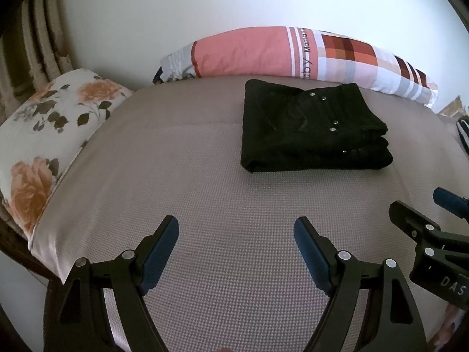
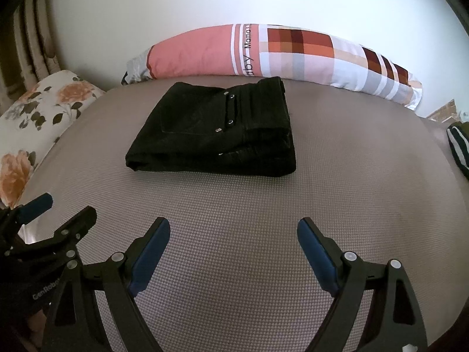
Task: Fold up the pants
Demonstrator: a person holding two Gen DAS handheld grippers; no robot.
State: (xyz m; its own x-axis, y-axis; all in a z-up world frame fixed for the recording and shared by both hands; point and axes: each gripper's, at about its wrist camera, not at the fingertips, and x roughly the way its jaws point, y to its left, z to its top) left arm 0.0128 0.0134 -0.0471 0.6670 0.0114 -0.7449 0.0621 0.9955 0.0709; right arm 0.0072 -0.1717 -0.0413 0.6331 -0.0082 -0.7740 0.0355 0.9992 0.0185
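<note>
We had a taupe bed cover (image 1: 205,182), fine waffle weave, against a plain white wall (image 1: 205,6); floral pillow (image 1: 49,123) left, pink-and-plaid bolster pillow (image 1: 293,52) along the back. Black pants (image 1: 310,129) sat folded into a thick rectangle, metal rivets showing, just before the bolster. Left gripper (image 1: 236,236) and right gripper (image 2: 233,237) both hovered empty, jaws spread wide, well short of the pants.
</note>
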